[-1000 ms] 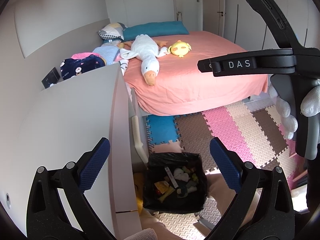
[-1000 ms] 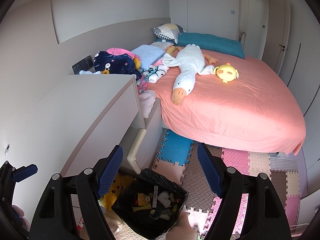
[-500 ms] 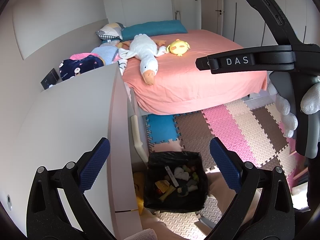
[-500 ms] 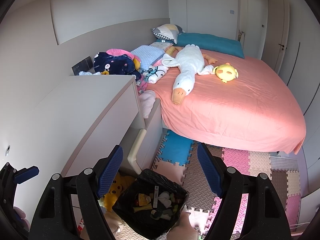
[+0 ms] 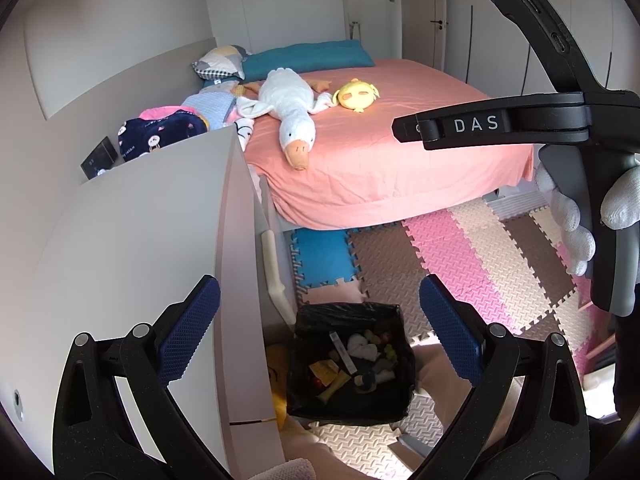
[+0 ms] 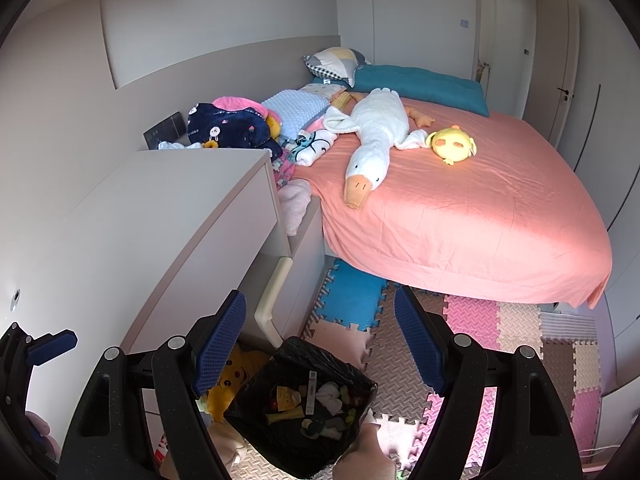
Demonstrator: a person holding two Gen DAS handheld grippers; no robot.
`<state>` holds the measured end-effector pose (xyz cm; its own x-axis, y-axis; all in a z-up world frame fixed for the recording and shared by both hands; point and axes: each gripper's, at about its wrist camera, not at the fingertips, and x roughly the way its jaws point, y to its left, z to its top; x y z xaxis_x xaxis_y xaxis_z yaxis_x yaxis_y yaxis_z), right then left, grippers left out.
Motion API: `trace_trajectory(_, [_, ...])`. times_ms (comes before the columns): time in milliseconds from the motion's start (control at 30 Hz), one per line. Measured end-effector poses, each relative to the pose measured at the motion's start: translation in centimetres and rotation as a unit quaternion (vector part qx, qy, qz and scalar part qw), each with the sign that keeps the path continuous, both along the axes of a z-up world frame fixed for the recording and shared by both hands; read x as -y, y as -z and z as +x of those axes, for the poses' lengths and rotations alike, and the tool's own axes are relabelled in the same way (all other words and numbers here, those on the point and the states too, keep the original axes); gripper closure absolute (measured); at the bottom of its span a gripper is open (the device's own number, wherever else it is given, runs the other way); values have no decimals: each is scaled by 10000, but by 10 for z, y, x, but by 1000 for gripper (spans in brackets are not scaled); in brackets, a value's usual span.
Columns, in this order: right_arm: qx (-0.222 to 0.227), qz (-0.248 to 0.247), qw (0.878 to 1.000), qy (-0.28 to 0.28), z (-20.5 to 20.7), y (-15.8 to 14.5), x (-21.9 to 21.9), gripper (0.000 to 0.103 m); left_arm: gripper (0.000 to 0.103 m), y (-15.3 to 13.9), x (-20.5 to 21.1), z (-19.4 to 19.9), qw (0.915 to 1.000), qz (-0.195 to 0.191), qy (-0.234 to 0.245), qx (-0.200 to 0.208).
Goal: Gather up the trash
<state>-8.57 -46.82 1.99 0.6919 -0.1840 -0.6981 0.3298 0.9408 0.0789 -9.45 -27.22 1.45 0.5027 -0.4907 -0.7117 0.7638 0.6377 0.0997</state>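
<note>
Trash fills the black-lined bin on the foam mats beside the white cabinet; my left gripper and right gripper hover above it, both spread wide, holding nothing.

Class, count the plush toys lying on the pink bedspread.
2: white goose mid-bed, head toward the foot; yellow chick beside its wing. Others may hide among the clothes pile.

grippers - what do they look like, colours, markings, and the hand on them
Both the left gripper and the right gripper have black plastic linkage arms with silver pivot pins and blue fingers with a fine grid texture. The right gripper's body shows white "DAS" lettering and a green light. The hand holding it wears a white knit glove.
</note>
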Motion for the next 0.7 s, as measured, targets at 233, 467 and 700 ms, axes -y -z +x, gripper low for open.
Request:
trace_trajectory(233, [0, 2, 10000, 1, 0, 0, 0, 26, 7, 0, 1, -2, 10000, 17, -21, 59])
trace_trajectory(467, [0, 6, 10000, 9, -1, 2, 1, 26, 7, 0, 0, -4, 9999, 10, -54, 158])
trace_trajectory(700, [-5, 4, 10000, 12, -1, 1, 1, 26, 7, 1, -2, 0, 9999, 33, -115, 40])
